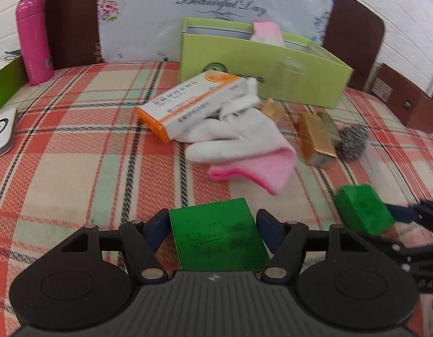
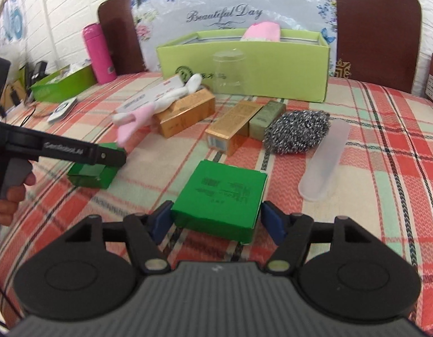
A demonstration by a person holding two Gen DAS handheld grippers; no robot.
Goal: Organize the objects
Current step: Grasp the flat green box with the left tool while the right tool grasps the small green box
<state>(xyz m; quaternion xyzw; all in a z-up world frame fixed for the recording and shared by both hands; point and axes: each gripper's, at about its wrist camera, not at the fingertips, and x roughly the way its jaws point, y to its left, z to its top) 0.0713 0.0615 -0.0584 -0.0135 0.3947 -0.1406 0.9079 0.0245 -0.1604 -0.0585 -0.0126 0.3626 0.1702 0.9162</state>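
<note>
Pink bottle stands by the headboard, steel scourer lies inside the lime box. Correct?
Not quite: the steel scourer lies on the plaid bedspread in front of the lime box, next to an olive carton, as the right wrist view shows. The pink bottle does stand by the headboard.

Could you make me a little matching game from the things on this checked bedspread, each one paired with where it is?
Things:
1. pink bottle
2. steel scourer
3. clear cup
4. pink sock

Places:
A. poking out of the top of the lime box
B. just in front of the lime box
C. beside the frosted case
D. upright at the far left, next to the brown headboard

Pairs: 1-D, 2-C, 3-B, 4-A
</note>
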